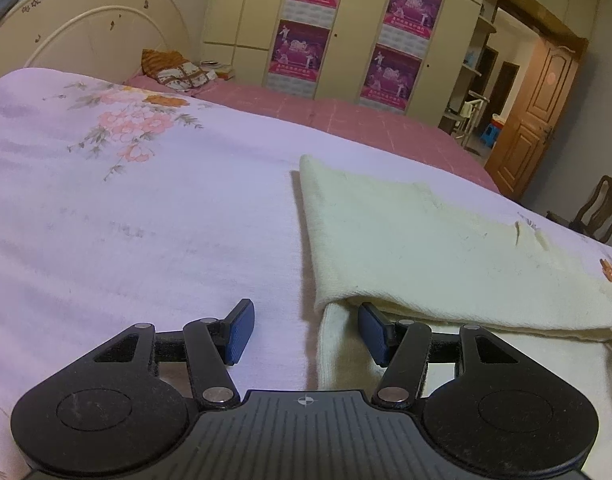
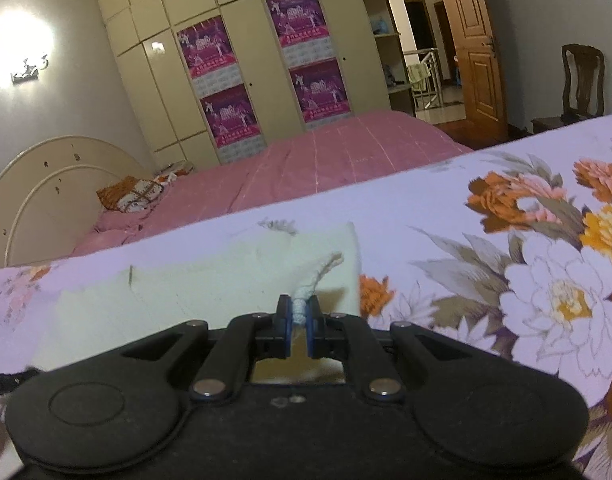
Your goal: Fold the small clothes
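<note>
A cream knitted garment (image 1: 426, 240) lies partly folded on the lilac flowered bedspread (image 1: 126, 208). In the left wrist view my left gripper (image 1: 306, 320) stands open at the garment's near left edge. Its right pad (image 1: 372, 330) rests on the lower layer, just under the lip of the folded-over upper layer, while its left pad (image 1: 238, 330) is over bare bedspread. In the right wrist view my right gripper (image 2: 300, 314) is shut on a bunched edge of the cream garment (image 2: 186, 284), and a twisted strip of the knit rises from the pads.
Beyond the flowered bedspread (image 2: 506, 260) lies a pink checked sheet (image 2: 326, 160) with a patterned pillow (image 2: 132, 194) by the cream headboard (image 1: 86, 24). Wardrobes with purple posters (image 1: 306, 24) line the far wall. A wooden door (image 1: 538, 120) and chair (image 2: 582, 80) stand at the right.
</note>
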The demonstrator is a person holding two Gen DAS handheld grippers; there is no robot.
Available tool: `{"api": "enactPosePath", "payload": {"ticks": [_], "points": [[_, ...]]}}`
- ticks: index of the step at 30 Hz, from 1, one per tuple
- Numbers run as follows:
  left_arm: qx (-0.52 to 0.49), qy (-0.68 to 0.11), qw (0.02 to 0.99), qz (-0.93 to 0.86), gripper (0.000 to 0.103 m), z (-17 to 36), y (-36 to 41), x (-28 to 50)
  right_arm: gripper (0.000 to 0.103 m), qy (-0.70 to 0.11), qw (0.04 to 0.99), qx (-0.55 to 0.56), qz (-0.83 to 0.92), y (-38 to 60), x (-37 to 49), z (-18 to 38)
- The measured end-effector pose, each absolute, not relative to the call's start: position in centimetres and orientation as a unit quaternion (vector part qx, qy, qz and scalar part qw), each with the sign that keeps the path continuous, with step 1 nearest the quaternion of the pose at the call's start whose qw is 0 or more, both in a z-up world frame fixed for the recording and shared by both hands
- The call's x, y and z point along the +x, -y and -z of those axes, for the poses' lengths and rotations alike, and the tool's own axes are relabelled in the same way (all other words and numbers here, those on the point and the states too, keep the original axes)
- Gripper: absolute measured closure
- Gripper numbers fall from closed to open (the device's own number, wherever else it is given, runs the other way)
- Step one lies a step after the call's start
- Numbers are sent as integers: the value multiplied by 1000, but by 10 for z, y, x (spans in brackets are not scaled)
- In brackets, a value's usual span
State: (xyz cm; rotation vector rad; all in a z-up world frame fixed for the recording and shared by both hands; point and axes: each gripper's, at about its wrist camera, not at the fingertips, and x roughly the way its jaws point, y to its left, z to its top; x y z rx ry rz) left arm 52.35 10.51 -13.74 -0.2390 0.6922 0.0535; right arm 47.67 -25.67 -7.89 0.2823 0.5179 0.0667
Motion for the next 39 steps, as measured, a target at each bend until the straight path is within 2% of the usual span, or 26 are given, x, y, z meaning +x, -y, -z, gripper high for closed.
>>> {"api": "enactPosePath", "payload": {"ticks": [12, 13, 14, 15, 18, 22, 24, 25, 27, 29, 32, 39], "points": [[-116, -329, 937, 1, 44, 125, -107, 517, 94, -287, 948, 138, -19, 265, 482, 102], [-122, -308, 943, 13, 44, 116, -108, 513, 94, -284, 949, 137, -13, 267, 481, 101], [-119, -290, 949, 28, 44, 107, -104, 511, 85, -273, 953, 131, -2, 268, 477, 98], [-109, -283, 952, 42, 44, 102, -99, 513, 83, -255, 959, 126, 12, 269, 473, 93], [-81, -295, 948, 88, 44, 102, -71, 535, 84, -239, 960, 148, -3, 268, 474, 86], [-58, -336, 936, 90, 44, 131, -51, 556, 85, -262, 958, 113, -35, 243, 491, 90], [-60, -326, 939, 96, 44, 133, -55, 548, 87, -283, 955, 84, -23, 238, 498, 99], [-60, -324, 939, 95, 44, 131, -58, 545, 91, -296, 952, 77, -17, 241, 501, 105], [-60, -310, 945, 83, 44, 124, -66, 540, 91, -291, 954, 76, -17, 248, 499, 101], [-58, -293, 952, 62, 44, 117, -72, 545, 81, -273, 959, 80, -11, 249, 497, 92], [-66, -288, 953, 68, 44, 109, -67, 571, 80, -253, 961, 104, -34, 239, 512, 81], [-2, -295, 951, 96, 44, 114, -26, 625, 77, -287, 945, 66, -141, 144, 571, 88]]}}
